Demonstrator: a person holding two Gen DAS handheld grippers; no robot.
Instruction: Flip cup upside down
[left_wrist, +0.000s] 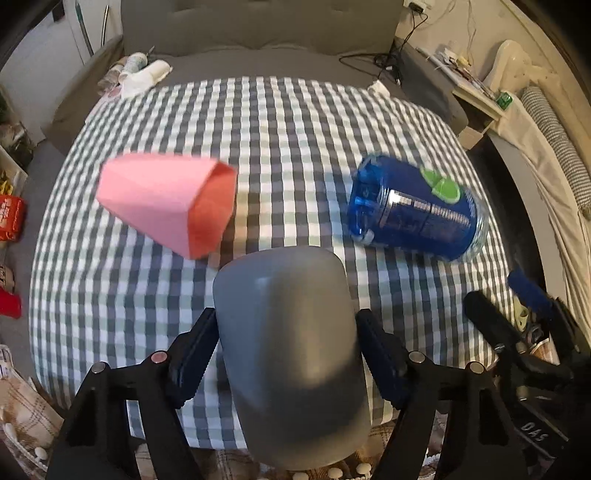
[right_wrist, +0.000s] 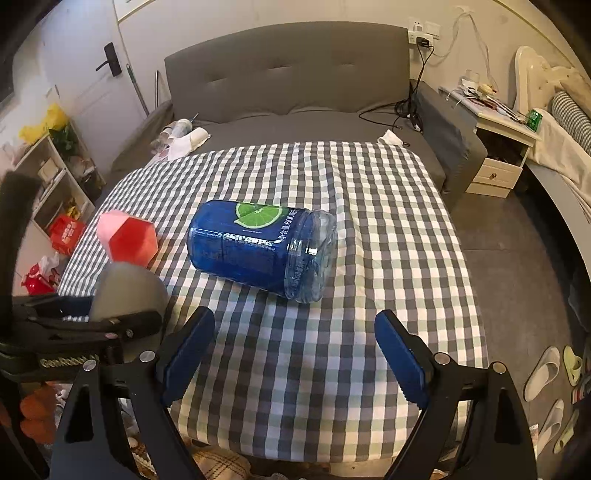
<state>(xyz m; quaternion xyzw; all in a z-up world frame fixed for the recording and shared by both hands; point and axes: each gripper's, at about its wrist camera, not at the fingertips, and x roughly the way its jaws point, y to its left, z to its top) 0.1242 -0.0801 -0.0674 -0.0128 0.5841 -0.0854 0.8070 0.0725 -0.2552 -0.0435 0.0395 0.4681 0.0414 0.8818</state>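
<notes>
A blue bottle (right_wrist: 258, 247) lies sideways on the checkered cloth (right_wrist: 332, 332) near a pink box (right_wrist: 125, 238).

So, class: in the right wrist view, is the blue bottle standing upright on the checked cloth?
No, the blue bottle lies on its side on the checked cloth.

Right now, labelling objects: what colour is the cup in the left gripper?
Grey cup, clearest in the left wrist view.

Bare checked cloth (right_wrist: 295, 350) ahead of right fingers (right_wrist: 399, 354), blue jar (right_wrist: 258, 247) beyond
</notes>
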